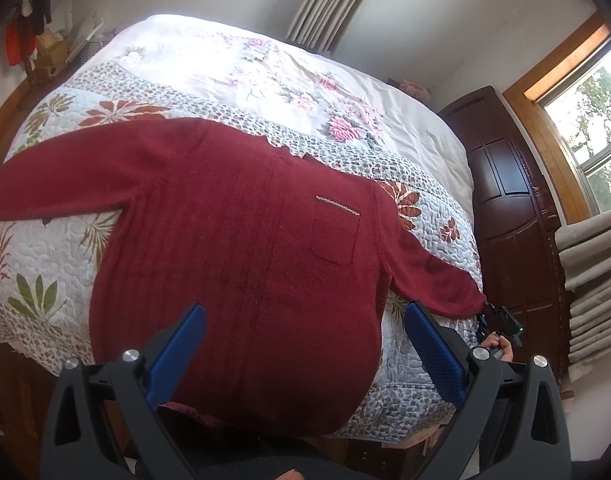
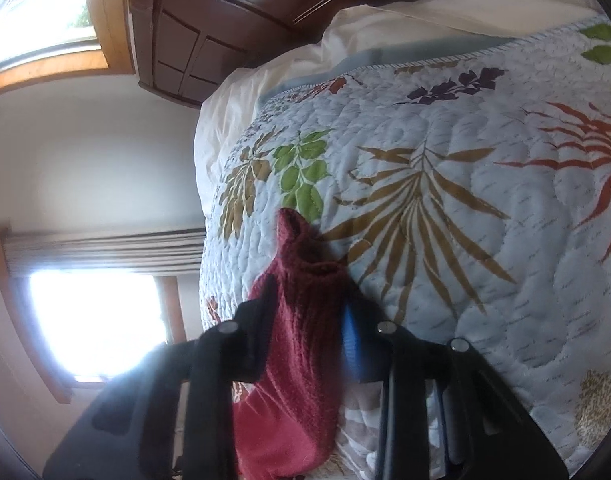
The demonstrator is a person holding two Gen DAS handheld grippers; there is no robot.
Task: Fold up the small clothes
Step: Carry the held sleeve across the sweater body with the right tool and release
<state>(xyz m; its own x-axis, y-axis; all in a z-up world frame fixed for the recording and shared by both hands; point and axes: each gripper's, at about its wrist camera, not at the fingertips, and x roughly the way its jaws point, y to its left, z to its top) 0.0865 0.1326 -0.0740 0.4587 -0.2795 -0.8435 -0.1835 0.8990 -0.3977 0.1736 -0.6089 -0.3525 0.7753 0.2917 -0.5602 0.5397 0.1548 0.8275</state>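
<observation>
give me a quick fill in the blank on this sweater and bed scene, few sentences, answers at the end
1. The dark red sweater lies spread on a quilted bedspread printed with ____.
2. The left tongs hover over the sweater's hem with their blue pads ____.
3. The right tongs are shut on the end of one ____ of the sweater.
4. The chest pocket has a thin ____ trim along its top edge.

Missing words: leaves and flowers; open; sleeve; silver

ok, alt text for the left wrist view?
A dark red knit sweater lies spread flat on a leaf-print quilt, the open left hand-held gripper hovering over its hem. At right, the right hand-held gripper meets the sleeve cuff.
</observation>
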